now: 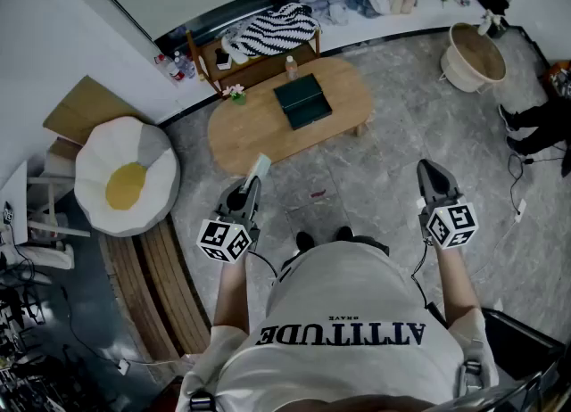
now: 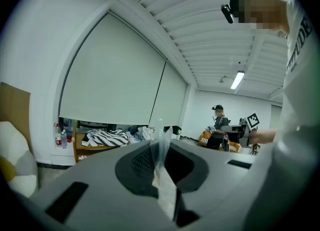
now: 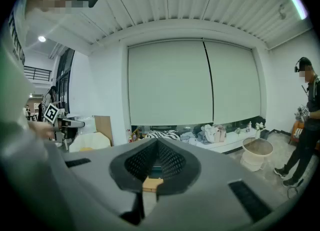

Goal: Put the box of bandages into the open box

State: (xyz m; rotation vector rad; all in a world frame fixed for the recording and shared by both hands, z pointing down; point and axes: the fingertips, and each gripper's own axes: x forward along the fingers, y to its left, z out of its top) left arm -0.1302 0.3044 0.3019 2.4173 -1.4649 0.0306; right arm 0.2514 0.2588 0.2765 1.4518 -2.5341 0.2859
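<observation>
Grey floor (image 1: 375, 178), box of bandages (image 1: 260, 168) clamped in left hand-held gripper (image 1: 252, 184)

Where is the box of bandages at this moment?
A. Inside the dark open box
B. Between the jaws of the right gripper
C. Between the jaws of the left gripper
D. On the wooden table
C: the left gripper is shut on the thin pale box of bandages, held above the floor and apart from the open box on the wooden table.
</observation>
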